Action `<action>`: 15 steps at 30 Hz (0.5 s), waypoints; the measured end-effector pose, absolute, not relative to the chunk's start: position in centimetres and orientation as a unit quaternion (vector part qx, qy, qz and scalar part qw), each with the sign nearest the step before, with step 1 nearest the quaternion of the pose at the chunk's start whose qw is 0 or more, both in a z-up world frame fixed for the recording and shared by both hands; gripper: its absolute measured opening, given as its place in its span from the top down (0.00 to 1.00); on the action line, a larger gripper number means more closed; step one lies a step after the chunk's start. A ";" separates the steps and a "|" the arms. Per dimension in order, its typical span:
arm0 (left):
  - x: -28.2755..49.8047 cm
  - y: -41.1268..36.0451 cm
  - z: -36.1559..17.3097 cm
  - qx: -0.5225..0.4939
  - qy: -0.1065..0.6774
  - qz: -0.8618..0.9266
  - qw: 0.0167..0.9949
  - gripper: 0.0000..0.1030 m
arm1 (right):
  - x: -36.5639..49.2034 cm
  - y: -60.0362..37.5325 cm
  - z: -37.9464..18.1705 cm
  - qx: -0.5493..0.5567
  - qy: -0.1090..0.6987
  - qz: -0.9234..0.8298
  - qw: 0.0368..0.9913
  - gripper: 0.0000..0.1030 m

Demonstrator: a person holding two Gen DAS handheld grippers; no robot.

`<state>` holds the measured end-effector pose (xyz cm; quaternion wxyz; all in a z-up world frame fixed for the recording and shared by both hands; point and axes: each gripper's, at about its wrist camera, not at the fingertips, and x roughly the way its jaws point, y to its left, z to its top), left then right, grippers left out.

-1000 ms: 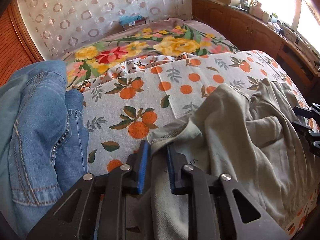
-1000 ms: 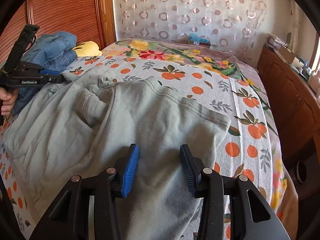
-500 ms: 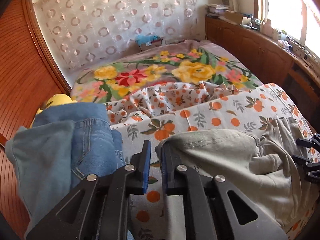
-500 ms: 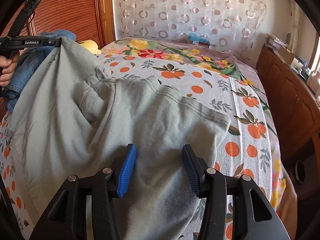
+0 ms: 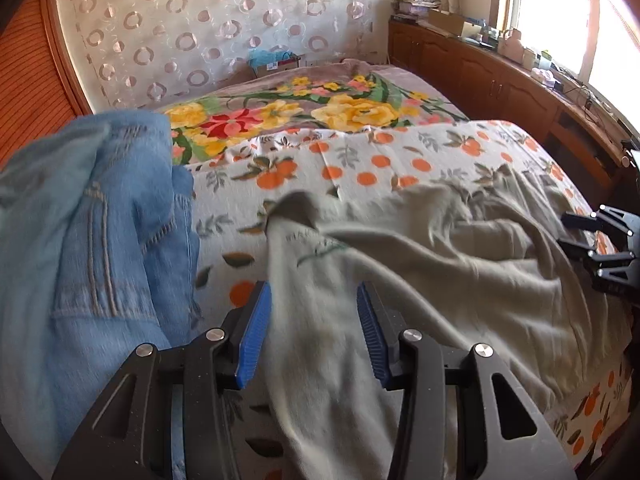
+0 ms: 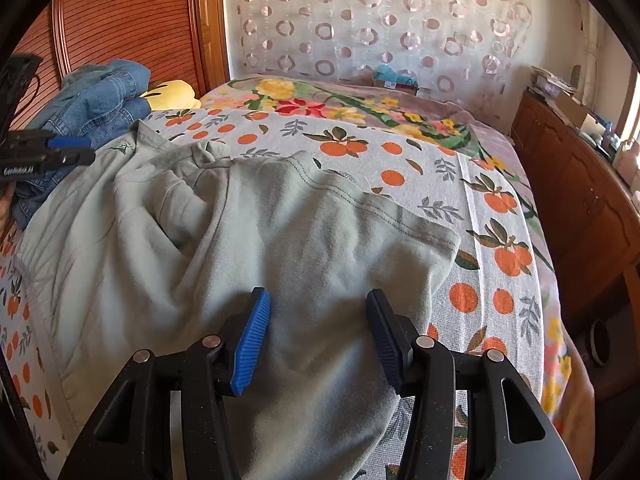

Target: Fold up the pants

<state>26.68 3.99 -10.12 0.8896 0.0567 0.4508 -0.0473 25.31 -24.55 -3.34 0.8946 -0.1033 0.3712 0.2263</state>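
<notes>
pants (image 6: pixel 280 232): grey-green, lay rumpled on the orange-print sheet (image 6: pixel 460 208), under both grippers.
left gripper (image 5: pixel 314 316): jaws had just been opening; stood apart over the cloth, gripping nothing.
right gripper (image 6: pixel 318 328): jaws half open, cloth beneath, not pinched.
left view only: window (image 5: pixel 560 20), cluttered counter.
right view only: yellow pillow (image 6: pixel 172 94); "genrobot.ai" on the left gripper's side.
both views: jeans (image 5: pixel 80 220) heaped beside the pants.

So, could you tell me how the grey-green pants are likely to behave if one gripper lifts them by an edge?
The grey-green pants lie in soft wrinkles and bunched folds on the bedspread, so they will probably droop limply from whatever edge is pinched. The cloth looks like thin matte knit, likely light and not slippery. Lifted at one point, the layers may slide apart and undo the fold.
</notes>
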 end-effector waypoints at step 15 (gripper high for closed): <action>28.3 4.3 -11.9 0.047 0.461 -0.035 0.886 0.82 | 25.3 -24.6 -3.3 -0.103 0.372 0.227 0.894 0.48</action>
